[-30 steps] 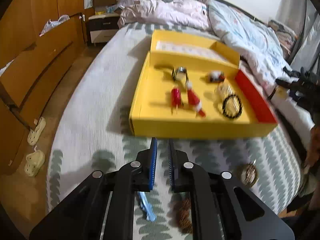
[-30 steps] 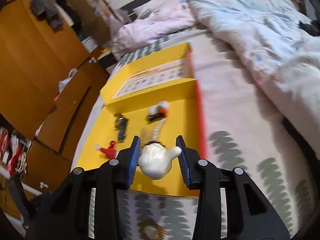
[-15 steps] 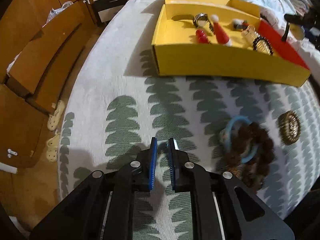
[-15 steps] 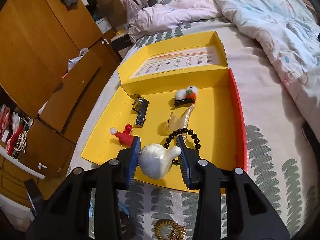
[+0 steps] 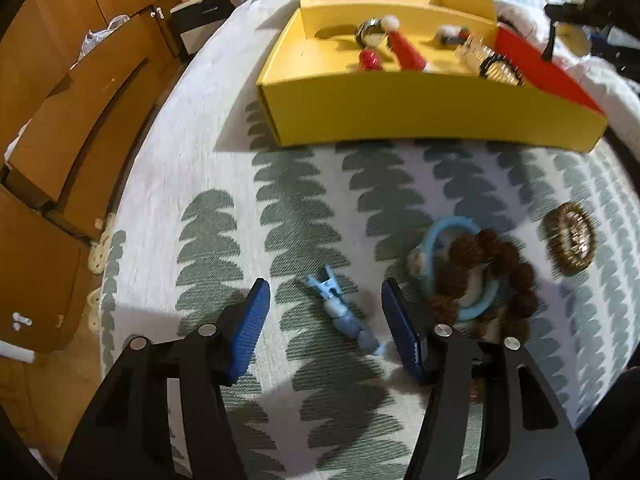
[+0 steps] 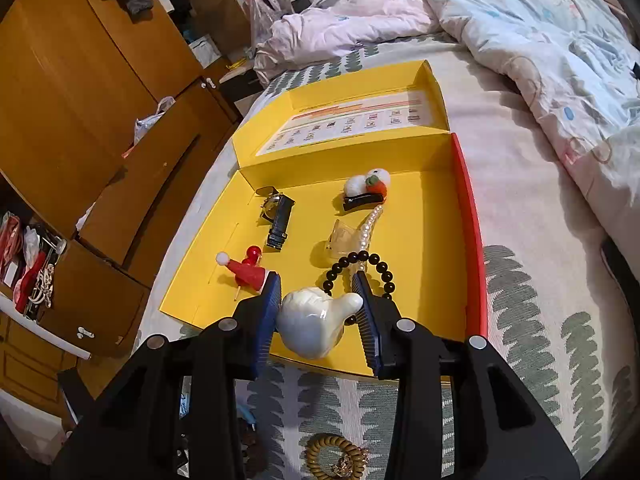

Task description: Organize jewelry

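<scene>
A yellow box [image 5: 420, 116] lies open on the bed; it also shows in the right wrist view [image 6: 192, 264]. It holds a watch [image 6: 278, 216], red Santa-hat clips [image 6: 246, 270], a pompom clip [image 6: 366, 190], a pearl clip [image 6: 356, 232] and a black bead bracelet [image 6: 362, 270]. My left gripper [image 5: 325, 316] is open, low over the bedspread, its jaws either side of a blue hair clip [image 5: 346, 316]. My right gripper [image 6: 318, 312] is shut on a white ceramic hand figure [image 6: 314, 320], held over the box's near edge.
On the bedspread right of the blue clip lie a brown bead bracelet over a blue ring [image 5: 476, 276] and a gold spiral hair tie [image 5: 570, 238], also in the right wrist view [image 6: 336, 456]. Wooden wardrobe and drawers [image 5: 60, 120] stand left. A rumpled duvet [image 6: 540, 40] lies far right.
My left gripper has opened wide and come down around the blue hair clip. My right gripper has held the white hand figure and moved slightly nearer over the box's front.
</scene>
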Motion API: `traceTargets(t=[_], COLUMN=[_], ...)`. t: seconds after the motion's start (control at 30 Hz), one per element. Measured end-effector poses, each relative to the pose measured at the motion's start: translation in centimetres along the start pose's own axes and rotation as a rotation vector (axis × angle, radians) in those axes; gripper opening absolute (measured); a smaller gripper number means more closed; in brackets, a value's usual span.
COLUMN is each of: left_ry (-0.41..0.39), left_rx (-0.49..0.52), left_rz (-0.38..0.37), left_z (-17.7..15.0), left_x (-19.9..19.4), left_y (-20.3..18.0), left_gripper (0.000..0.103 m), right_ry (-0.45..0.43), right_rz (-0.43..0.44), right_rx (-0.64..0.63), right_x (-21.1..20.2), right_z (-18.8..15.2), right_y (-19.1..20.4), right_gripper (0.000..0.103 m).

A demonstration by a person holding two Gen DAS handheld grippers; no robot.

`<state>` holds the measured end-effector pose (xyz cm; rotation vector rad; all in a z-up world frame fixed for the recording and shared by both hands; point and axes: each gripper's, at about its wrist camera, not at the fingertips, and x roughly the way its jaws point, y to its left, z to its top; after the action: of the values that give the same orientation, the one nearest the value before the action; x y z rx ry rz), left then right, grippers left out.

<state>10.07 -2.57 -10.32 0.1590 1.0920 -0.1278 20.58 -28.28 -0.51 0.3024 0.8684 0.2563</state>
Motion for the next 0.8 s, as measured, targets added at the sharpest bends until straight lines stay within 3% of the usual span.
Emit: traceTargets(t=[0.1,0.2,0.27,0.37,0.4,0.6,0.8], left_ry=[0.002,0.043,0.027,0.024,0.023,0.037,-0.012], left_rx=[0.021,0.012,0.023,0.016,0.011,-0.077,-0.118], left_rz=[0.042,0.037,0.037,-0.005,-0.019,-0.136,-0.208], left_z=[0.0,-0.1,-0.2,-0.3,-0.3,0.1,0.9], left_x=[0.3,1.6,1.6,1.7,1.6,0.9,-0.9], left_y=[-0.4,-0.4,-0.6,-0.7,-0.7,1.0,2.3], left_gripper=[0.058,0.048,0.043,0.024,0.013,0.011,0.011], right_ry=[0.003,0.004,0.004,0.003,0.004,-0.003,-0.008], right_rz=[0.002,0.006,0.003,0.006,0.005,0.009,0.018], right_rx=[0.001,0.006,0.004,0.006,0.005,0.006,0.009], right_x=[0.1,0.2,0.1,0.1,0.1,0.0,-0.2], right_z=[0.0,0.0,0.0,0.0,0.0,0.1,0.2], right_y=[0.0,0.0,0.0,0.0,0.0,0.1,0.4], right_gripper=[0.038,0.038,0.038,0.038,0.038,0.038,0.038])
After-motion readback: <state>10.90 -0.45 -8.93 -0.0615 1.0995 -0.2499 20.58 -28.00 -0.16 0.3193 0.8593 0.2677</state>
